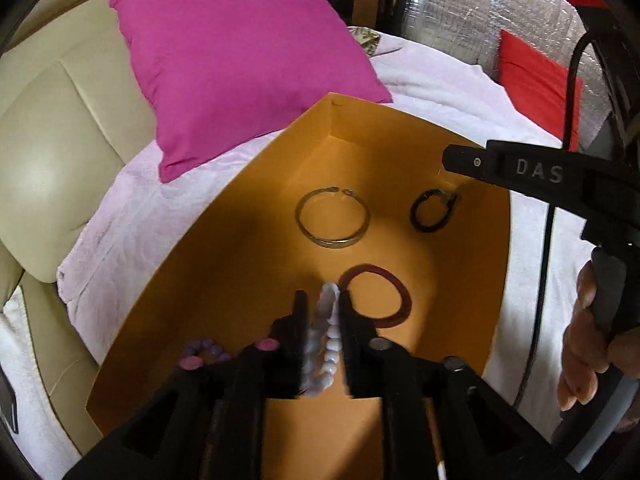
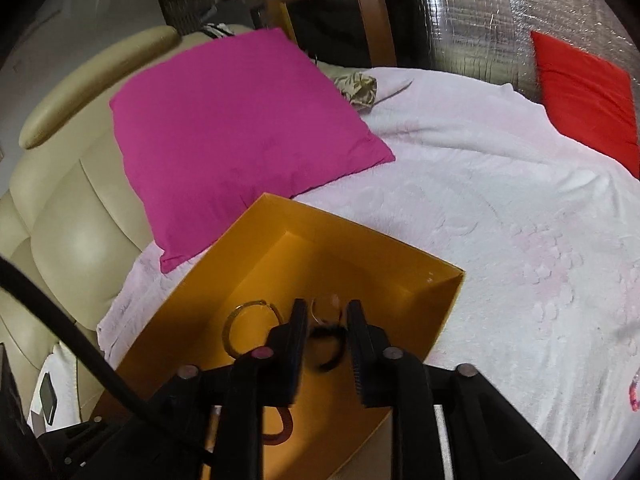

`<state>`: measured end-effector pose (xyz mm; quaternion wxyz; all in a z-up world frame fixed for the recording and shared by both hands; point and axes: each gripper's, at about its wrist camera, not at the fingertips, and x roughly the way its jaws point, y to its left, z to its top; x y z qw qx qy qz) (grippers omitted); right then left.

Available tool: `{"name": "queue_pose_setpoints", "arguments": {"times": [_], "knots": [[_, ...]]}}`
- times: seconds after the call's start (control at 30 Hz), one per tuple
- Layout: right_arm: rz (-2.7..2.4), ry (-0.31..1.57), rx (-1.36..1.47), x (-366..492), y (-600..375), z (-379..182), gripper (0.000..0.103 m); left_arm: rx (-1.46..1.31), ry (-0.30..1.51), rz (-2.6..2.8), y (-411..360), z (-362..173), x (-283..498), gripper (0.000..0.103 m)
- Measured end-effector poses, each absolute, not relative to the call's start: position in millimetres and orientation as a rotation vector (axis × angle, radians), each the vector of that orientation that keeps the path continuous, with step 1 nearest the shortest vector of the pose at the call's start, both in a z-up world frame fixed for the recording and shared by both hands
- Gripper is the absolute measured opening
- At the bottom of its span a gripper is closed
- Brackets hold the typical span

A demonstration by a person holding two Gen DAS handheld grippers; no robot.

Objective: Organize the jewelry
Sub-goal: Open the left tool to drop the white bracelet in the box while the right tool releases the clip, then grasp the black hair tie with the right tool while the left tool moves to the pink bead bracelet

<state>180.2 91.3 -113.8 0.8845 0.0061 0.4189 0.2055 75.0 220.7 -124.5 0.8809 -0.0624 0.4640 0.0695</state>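
Jewelry lies in an orange box (image 1: 256,208) on a bed: a gold bangle (image 1: 332,218), a black ring-shaped band (image 1: 433,211), a dark red band (image 1: 380,297) and a string of pale beads (image 1: 325,344). Purple beads (image 1: 206,347) show at the near left of the box. The left gripper (image 1: 323,300) points steeply down into the box, its fingers (image 1: 301,312) slightly apart with the pale beads between them; whether the pads press on them cannot be told. The right gripper (image 2: 327,312) also tilts down over the box, fingers apart above the black band, gripping nothing; a hand (image 1: 588,344) holds its handle. The box rests on a pale pink blanket (image 2: 500,208). A magenta pillow (image 2: 240,128) leans against a beige padded headboard (image 2: 68,208), a red pillow (image 2: 588,92) lies farther off, and a silvery foil wall (image 2: 488,16) stands behind.
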Motion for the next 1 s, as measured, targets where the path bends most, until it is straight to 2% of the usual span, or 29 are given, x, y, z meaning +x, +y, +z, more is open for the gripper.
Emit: {"name": "queue_pose_setpoints", "arguments": {"times": [0.03,0.07,0.2,0.4,1.0], "knots": [[0.426,0.875,0.015,180.9,90.8,-113.4,0.053,-0.123,0.961,0.158,221.3,-123.5,74.7,0.035],[0.423,0.865,0.028,180.2,88.0,-111.8,0.054,-0.117,0.954,0.167,221.1,-122.3,74.2,0.041],[0.437,0.777,0.062,169.6,72.5,-96.2,0.054,-0.076,0.909,0.195,214.9,-115.1,70.7,0.048],[0.385,0.69,0.086,154.0,30.1,-74.8,0.054,-0.009,0.848,0.213,200.4,-104.3,68.7,0.049],[0.173,0.667,0.271,107.6,-143.1,-72.9,0.054,0.109,0.742,0.172,125.6,-80.8,67.7,0.05]]}}
